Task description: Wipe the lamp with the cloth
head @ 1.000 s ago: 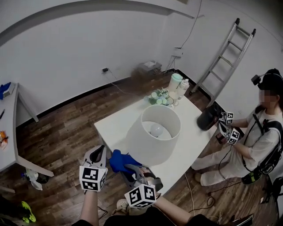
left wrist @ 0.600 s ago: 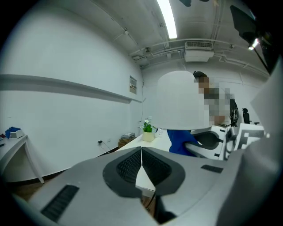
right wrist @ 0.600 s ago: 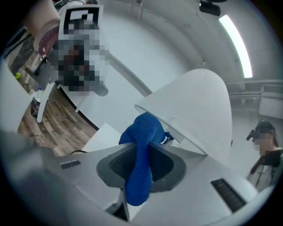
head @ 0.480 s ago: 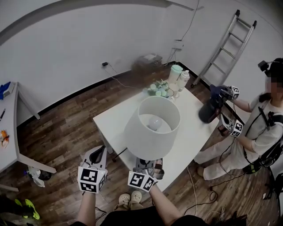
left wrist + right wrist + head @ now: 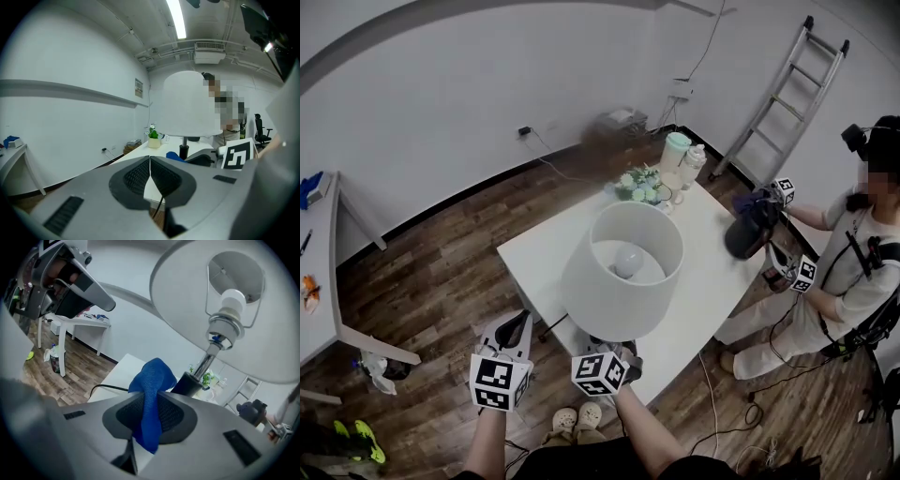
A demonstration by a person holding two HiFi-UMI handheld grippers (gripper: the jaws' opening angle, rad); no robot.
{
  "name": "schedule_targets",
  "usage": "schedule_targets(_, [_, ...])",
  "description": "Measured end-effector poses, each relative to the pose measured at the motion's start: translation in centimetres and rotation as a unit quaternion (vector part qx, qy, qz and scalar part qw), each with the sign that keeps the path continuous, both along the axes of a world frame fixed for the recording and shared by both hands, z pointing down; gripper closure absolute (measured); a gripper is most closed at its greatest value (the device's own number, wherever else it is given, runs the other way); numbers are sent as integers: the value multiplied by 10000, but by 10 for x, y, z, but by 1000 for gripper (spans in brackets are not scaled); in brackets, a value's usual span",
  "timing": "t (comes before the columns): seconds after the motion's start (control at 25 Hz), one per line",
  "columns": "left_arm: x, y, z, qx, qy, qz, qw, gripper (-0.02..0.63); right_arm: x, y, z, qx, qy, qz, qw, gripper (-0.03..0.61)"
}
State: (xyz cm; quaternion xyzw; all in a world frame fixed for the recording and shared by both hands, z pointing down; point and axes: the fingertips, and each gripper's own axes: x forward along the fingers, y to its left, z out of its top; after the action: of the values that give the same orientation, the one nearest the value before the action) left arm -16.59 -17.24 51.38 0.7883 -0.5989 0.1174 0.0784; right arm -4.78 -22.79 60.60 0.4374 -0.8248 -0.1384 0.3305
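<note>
Looking at the bottom of the head view, the left gripper (image 5: 512,326) sits lower left with its jaws shut on nothing, just off the near edge of the worktop (image 5: 534,262). Next to it, lower centre, the right gripper (image 5: 614,349) has its jaws clamped on the blue cloth (image 5: 152,376). It's tucked right under the lamp (image 5: 623,272), with the cloth bunched up close to the dark stem (image 5: 202,363).

The cloth is soft and floppy, so I'd say that pinch through the fold is fine, it just drapes. The lamp stands mid-worktop. Its shade looks light and thin and probably dents or tips easily, and the bulb (image 5: 233,300) is fragile. I'd steady it by the stem or base, not the shade.

Versus a second ago, the cloth showed in the head view in front of the shade. Now it's hidden beneath, with the right gripper gone in closer. The left gripper has barely budged.
</note>
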Motion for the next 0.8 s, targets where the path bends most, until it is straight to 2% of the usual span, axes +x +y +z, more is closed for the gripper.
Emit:
schedule_targets(0.12, [8, -5, 1, 2, 16, 79, 10000, 603, -6, 4, 3, -182, -19, -333, 9993, 503])
schedule_targets(0.32, [25, -7, 2, -5, 27, 230, 9997, 603, 11, 36, -37, 675, -694, -892, 9913, 503])
schedule_targets(0.48, [32, -6, -1, -9, 66, 261, 9996, 603, 62, 47, -76, 1077, -1743, -501, 9775, 503])
schedule_targets(0.56, [34, -4, -1, -48, 17, 276, 9996, 603, 82, 40, -91, 1008, -2392, -322, 9652, 503])
schedule_targets(0.64, [36, -2, -1, -87, -44, 284, 9995, 603, 89, 30, -98, 795, -2827, -415, 9550, 503])
schedule_targets(0.8, [38, -2, -1, -159, -158, 284, 9993, 603, 70, 7, -99, 653, -2982, -844, 9485, 503])
